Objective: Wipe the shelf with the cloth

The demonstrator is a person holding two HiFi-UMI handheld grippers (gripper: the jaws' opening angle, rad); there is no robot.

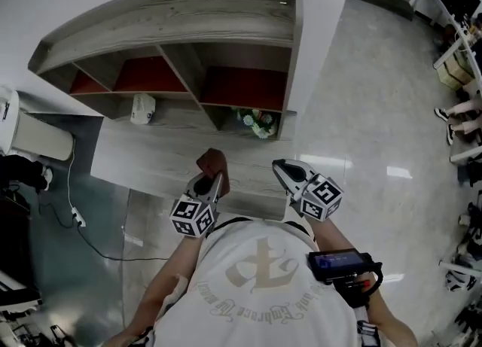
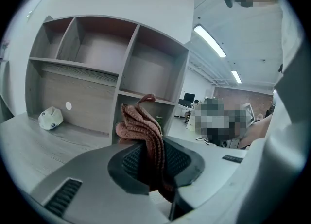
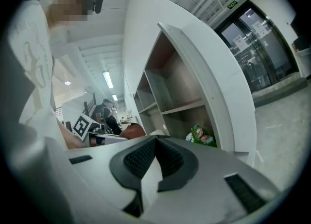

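Note:
A folded reddish-brown knitted cloth (image 1: 213,162) sticks up out of my left gripper (image 1: 213,178), which is shut on it just above the front edge of the shelf's wide grey-wood ledge (image 1: 151,157). In the left gripper view the cloth (image 2: 142,125) is pinched between the dark pads, facing the shelf's open compartments (image 2: 97,48). My right gripper (image 1: 280,165) hovers beside it to the right, shut with nothing in it. Its jaws (image 3: 155,143) meet in the right gripper view, where the cloth (image 3: 132,130) shows at the left.
A small white object (image 1: 142,108) lies on the ledge at the back left. A bunch of artificial flowers (image 1: 256,122) sits in a low compartment at the right. A white appliance (image 1: 30,135) and a cable (image 1: 75,214) are at the left. Glossy floor (image 1: 376,135) lies to the right.

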